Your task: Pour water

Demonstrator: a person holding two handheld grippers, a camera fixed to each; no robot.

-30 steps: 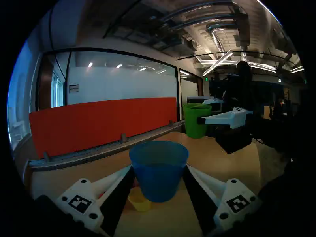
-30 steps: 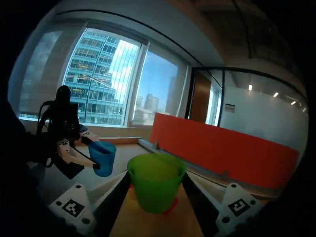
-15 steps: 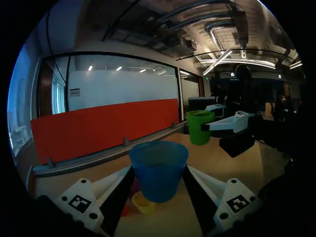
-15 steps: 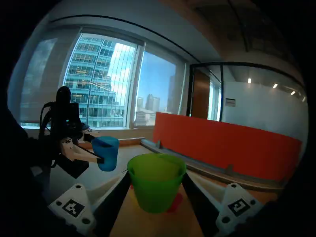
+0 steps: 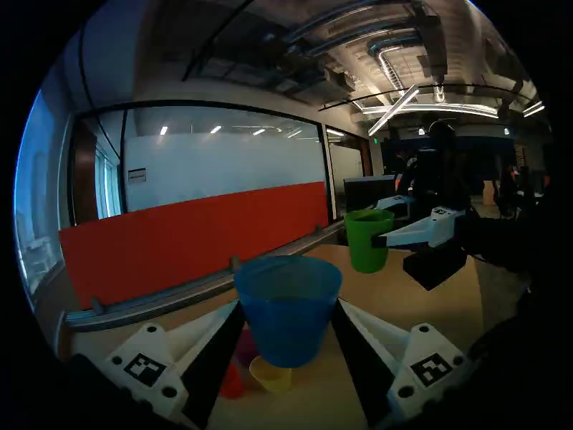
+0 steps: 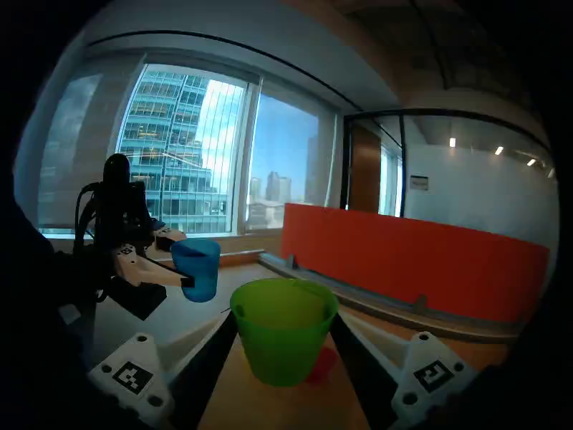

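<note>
Holding the blue cup (image 5: 288, 322) upright, my left gripper (image 5: 286, 309) presses a finger against each side of it, above the table (image 5: 401, 294). From this low angle I cannot tell how much water the cup contains.

Below it, on the table, I note a small yellow cup (image 5: 271, 374). A red cup (image 5: 230, 383) beside it is partly cut off by my left finger, and a purple cup (image 5: 247, 346) is mostly hidden behind the blue cup.

My right gripper (image 6: 283, 322) is clamped the same way on the green cup (image 6: 284, 337), also upright and off the table. Its rim hides the inside, so its contents cannot be confirmed. A red shape (image 6: 320, 364) shows behind its base, too covered to identify with certainty.

In the left gripper view, the green cup hangs well apart to the right, near the orange partition (image 5: 193, 236). The hands behind both grippers sit in deep shadow and are hard to make out.
</note>
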